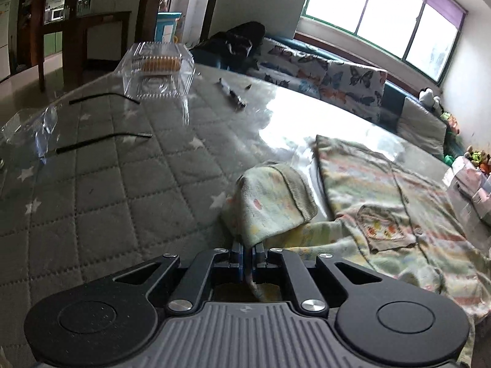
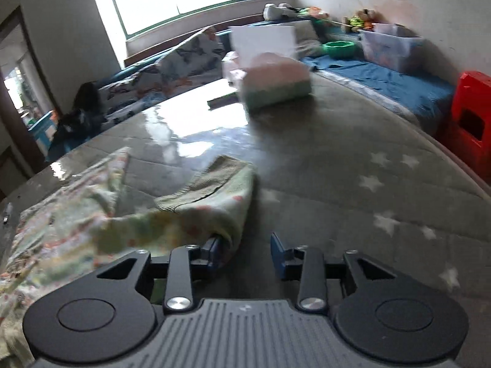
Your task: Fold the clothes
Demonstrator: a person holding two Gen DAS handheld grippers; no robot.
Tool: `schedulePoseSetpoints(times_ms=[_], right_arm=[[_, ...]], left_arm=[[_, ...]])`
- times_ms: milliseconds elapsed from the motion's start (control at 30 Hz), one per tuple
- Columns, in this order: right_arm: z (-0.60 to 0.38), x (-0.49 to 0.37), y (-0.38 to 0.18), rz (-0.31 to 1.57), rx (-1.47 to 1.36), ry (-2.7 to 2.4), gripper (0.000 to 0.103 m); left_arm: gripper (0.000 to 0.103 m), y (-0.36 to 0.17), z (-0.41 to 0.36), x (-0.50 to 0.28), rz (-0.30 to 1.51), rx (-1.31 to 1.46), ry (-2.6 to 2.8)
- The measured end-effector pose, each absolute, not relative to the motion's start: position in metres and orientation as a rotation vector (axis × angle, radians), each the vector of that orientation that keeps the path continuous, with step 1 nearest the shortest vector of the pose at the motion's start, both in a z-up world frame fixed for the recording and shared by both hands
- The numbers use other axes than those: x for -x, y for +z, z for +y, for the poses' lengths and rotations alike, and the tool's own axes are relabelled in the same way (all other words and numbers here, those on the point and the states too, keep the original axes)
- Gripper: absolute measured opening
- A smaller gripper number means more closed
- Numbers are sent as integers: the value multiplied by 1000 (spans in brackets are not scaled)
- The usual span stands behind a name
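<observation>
Two grippers over a quilted grey table (image 1: 101, 184) printed with white stars, glossy under window glare. Left gripper (image 1: 248, 253): jaws clenched on a sleeve (image 1: 270, 199) of the garment (image 1: 383, 202), cloth pinched between the blue pads and trailing back toward the body of the tool; sleeve lifted and folded over, ribbed cuff uppermost. Garment: pale, pastel-printed knit, spread flat on the table to the right of the left gripper, small patch pocket (image 1: 383, 230) facing up. Right gripper (image 2: 245, 253): jaws released, wide apart, nothing between them; left pad touching or just beside the edge of the second sleeve (image 2: 214, 196), contact not certain through motion blur; right pad over bare table. Second sleeve raised in a loose fold, ribbed cuff turned toward the window, rest of the garment bunched to the left in the right wrist view. Farther back on the table, left wrist view: clear plastic box (image 1: 156, 70) holding something orange, two black rods (image 1: 104, 141), crumpled clear wrap (image 1: 33, 132) at the left edge, small dark object (image 1: 233, 93). Farther back, right wrist view: blurred pink and green box (image 2: 273, 82) with a white card behind it. Beyond the table: butterfly-print cushions (image 1: 322, 73), a blue mat (image 2: 383, 79), a red stool (image 2: 472, 122)
</observation>
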State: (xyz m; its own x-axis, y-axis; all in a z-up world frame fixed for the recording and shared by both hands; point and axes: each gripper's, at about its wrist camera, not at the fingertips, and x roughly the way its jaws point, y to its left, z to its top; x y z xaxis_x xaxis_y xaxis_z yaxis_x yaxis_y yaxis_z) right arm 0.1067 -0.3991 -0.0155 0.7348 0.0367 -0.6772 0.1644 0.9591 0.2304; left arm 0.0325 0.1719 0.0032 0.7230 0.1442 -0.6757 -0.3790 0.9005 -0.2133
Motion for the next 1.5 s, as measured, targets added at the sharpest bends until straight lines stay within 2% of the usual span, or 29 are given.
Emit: schedulePoseSetpoints(times_ms=[67,133,200,267,333,433,500,733,1000,1500], right_arm=[[-400,-104,-16,743,-256,-70,37],[-388,-105,-14,737,-191,-61,44],[-375,-107,-13,730,-121,-49,58],[-362,-112,-13,723,-43,-39,59],[-360,-118,-14,710,-11,-54,65],[-356,-127,-16,691,37,-75,69],[-353,-133,-16,678,69,-89,74],[-405,-126,-3,622,-89,-222,79],[-440,-110,-8,634,-192,-310,81],[-370,-133,-15,660,-96,-26,89]], left_arm=[[11,3,171,-36,715,347,307],[12,3,169,-38,718,335,314],[15,3,166,-38,721,322,316],[26,3,163,-37,723,308,317],[31,4,162,-36,723,295,324],[42,5,162,-34,721,290,339],[45,7,163,-32,717,290,344],[56,11,162,-32,699,282,348],[60,13,160,-35,696,272,348],[60,28,139,-43,645,146,320]])
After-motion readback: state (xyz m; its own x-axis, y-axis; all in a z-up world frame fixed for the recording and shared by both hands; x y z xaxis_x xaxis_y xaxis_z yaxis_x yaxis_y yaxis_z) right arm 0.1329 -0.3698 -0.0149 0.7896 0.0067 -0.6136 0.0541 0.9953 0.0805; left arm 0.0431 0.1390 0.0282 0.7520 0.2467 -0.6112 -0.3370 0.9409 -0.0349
